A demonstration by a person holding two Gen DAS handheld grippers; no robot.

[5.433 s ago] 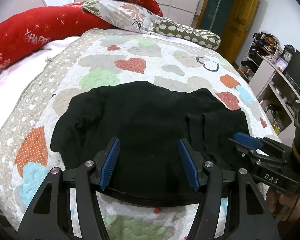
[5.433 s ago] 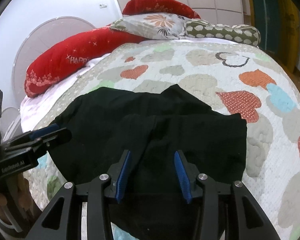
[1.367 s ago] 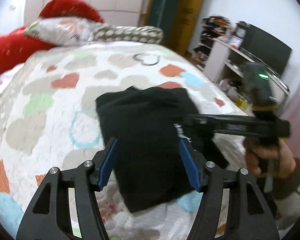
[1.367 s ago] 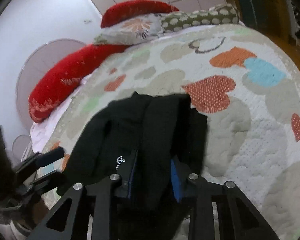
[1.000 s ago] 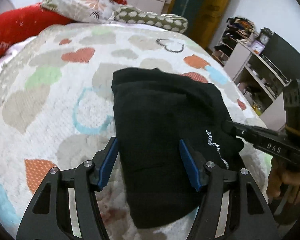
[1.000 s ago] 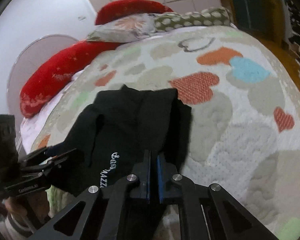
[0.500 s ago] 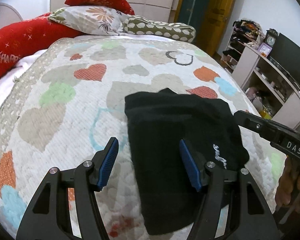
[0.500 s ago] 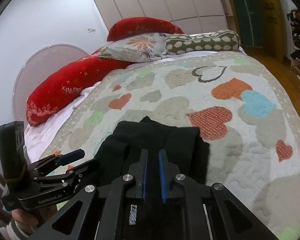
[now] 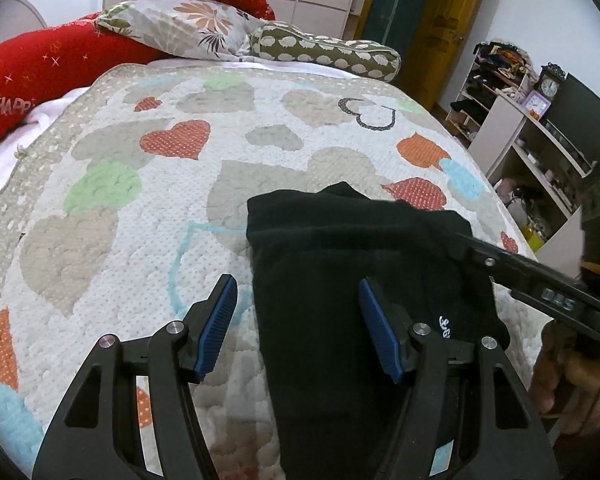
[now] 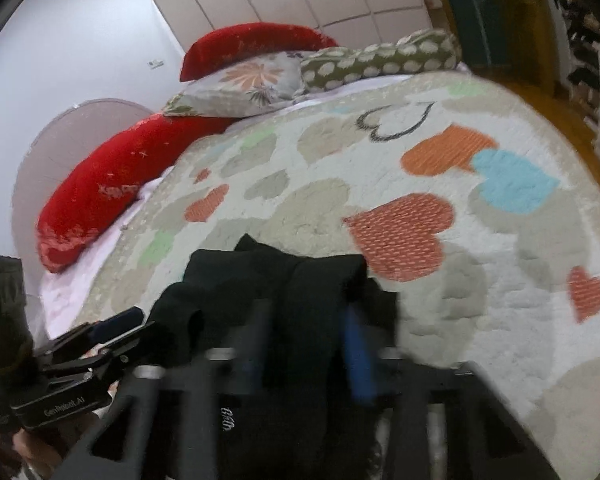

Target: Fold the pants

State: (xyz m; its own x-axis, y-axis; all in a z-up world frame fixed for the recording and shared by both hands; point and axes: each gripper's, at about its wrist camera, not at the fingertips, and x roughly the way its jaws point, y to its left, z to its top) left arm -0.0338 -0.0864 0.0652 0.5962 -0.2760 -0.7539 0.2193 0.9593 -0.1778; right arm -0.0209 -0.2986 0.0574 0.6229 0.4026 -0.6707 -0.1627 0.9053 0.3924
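Left gripper [image 9: 296,324] spread, empty; right gripper [image 10: 308,344] has just been opening — nothing pinched. Lower-centre, the folded black pants [image 9: 360,264] look loose — a dragging finger could undo them.

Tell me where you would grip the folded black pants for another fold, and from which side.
Probably the near short end of the pants, approached from the bed's foot: the bundle lies flat on the quilt as a long strip running away from the cameras, so its layered near edge offers itself to low, level jaws.

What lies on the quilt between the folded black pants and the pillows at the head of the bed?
Nothing: in the left wrist view only bare heart-patterned quilt runs from the black pants to the pillows.
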